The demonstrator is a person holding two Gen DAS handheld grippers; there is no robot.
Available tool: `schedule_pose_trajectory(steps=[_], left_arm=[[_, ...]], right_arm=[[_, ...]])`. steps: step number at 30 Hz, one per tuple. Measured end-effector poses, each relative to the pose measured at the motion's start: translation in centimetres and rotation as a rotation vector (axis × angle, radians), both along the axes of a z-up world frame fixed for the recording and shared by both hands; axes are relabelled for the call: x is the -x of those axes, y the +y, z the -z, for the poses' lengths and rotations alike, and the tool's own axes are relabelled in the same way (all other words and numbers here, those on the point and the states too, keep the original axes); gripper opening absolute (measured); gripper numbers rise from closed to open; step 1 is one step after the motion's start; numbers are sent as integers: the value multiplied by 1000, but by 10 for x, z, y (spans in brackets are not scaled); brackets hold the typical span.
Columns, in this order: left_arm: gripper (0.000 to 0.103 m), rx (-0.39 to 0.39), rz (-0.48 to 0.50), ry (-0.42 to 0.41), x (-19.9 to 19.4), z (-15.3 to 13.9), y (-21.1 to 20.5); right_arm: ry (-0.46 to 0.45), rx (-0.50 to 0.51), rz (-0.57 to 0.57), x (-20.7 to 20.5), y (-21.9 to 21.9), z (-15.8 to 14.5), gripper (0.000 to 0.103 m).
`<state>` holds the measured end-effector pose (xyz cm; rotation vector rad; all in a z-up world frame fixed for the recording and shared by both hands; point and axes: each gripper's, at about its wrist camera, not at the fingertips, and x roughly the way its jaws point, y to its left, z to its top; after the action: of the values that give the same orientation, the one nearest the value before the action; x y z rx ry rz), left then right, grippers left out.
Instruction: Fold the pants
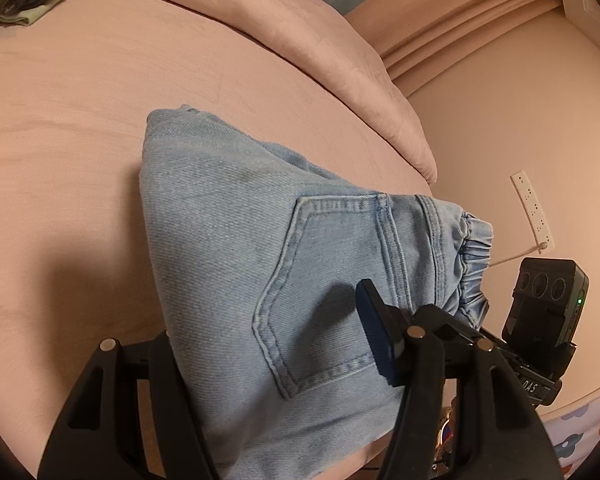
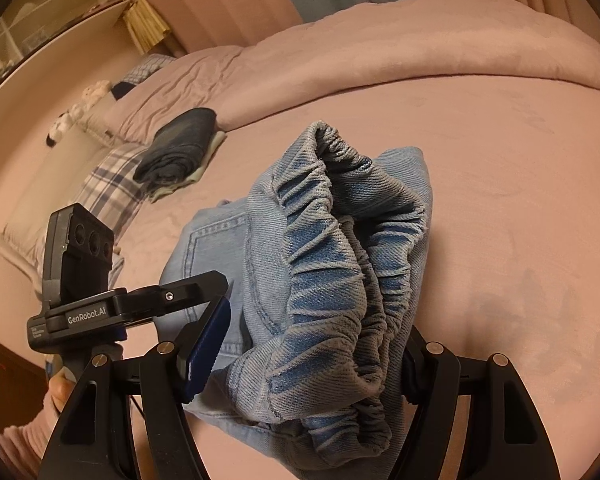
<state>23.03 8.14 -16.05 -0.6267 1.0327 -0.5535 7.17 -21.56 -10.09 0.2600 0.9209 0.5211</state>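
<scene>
While each gripper, left (image 1: 284,364) and right (image 2: 300,354), stands spread around and clasps folded cloth, the pale blue jeans (image 1: 260,248), back pocket up, elastic waistband bunched, lie on the pink bed (image 1: 80,120).

- A bed (image 1: 80,92) with a pink sheet fills the room's middle.
- A pink duvet (image 2: 420,44) lies bunched along its far side.
- A plaid pillow (image 2: 108,188) sits at the head.
- Pink curtains (image 1: 472,12) hang behind.
- A white power strip (image 1: 532,210) lies on the pale floor.
- Light is warm and dim.
</scene>
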Motion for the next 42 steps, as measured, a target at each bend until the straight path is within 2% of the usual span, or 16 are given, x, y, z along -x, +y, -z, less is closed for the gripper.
schedule_pose_trajectory(steps=[29,42], left_arm=[[60,-4,-112,-53,25,-7,5],[60,-24,-118,-65,32,-11,-1]], right_arm=[[-40,37,-107,-13,43,-9,74],[-47,38,-98,-23,50,-14,74]])
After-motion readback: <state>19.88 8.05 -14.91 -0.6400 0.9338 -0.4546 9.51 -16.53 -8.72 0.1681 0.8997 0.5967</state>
